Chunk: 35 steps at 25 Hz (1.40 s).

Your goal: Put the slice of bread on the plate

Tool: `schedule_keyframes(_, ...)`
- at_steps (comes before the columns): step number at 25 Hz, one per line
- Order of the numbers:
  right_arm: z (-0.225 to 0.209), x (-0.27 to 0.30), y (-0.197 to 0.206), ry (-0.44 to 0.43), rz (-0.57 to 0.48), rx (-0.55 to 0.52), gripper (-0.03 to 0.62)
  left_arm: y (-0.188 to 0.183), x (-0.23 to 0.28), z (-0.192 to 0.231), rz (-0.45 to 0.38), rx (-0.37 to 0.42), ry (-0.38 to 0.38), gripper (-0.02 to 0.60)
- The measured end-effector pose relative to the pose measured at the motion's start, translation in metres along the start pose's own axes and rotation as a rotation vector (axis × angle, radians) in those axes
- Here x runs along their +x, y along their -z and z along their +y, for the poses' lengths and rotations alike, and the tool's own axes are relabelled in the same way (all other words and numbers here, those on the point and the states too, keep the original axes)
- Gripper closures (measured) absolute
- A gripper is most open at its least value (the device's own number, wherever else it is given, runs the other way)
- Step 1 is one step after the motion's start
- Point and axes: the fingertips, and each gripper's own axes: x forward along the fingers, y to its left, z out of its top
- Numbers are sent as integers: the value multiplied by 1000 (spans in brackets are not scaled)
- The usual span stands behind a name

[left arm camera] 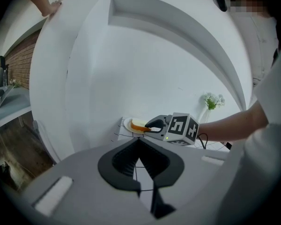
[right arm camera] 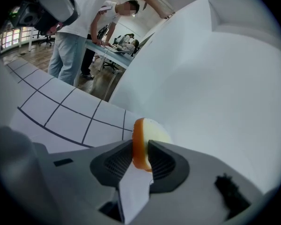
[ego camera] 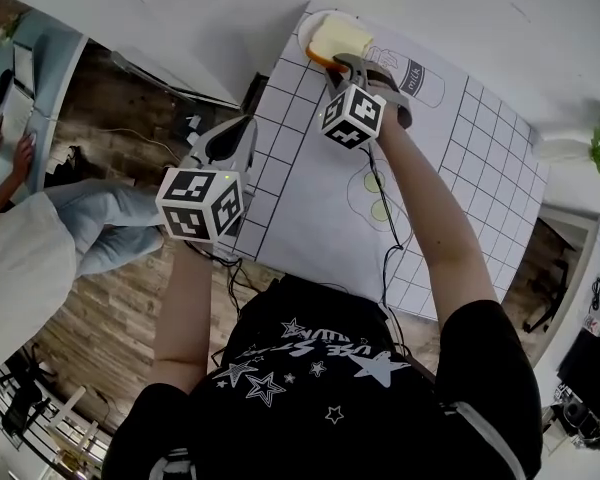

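Nearest, well short of the plate, the left gripper hovers with its jaws together on nothing. Over the plate, the right gripper pinches the slice of bread, apparently touching down. What is left, I judge, is release and withdrawal.

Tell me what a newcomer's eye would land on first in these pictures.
The orange-crusted slice of bread stands out first. It is gripped between the jaws of the right gripper, at the white plate on the far corner of the gridded table. The left gripper is shut and empty, by the table's left edge.
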Motion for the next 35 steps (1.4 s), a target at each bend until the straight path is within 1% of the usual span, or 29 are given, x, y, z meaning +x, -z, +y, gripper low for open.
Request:
schedule_keyframes(4,12,5,-1,-66,5,59,477,3,-7,0,3,-5,-13,574)
schedule_keyframes(7,12,3,-3,-56,-5,92,456,3,-15,-1,-2,-6,-21,574)
schedule_keyframes(10,11,-6,-8,-38,-13,111,448,2,-25,1,-11,-5,-35,574)
schedule_keyframes(13,9,-22,-14,-25,-29,144,448,-1,-37,2,-31,-12,-42,572)
schedule_keyframes(16,6,-45,-19,-12,-49,208,448,-3,-49,-4,-49,-18,-37,572)
schedule_keyframes(20,0,-83,-30,6,-89,324,448,-4,-66,-16,-78,-15,-12,574)
schedule_keyframes(25,-3,-136,-51,38,-165,431,450,-10,-92,-38,-141,-14,50,574)
schedule_keyframes(28,7,-167,-60,42,-200,458,450,-6,-110,-52,-158,3,61,574)
schedule_keyframes(30,15,-189,-66,52,-227,485,455,-6,-122,-61,-189,9,75,574)
schedule_keyframes(32,22,-214,-72,65,-257,525,472,-6,-133,-71,-215,5,102,574)
schedule_keyframes(35,37,-252,-79,78,-309,575,503,0,-148,-90,-217,1,152,574)
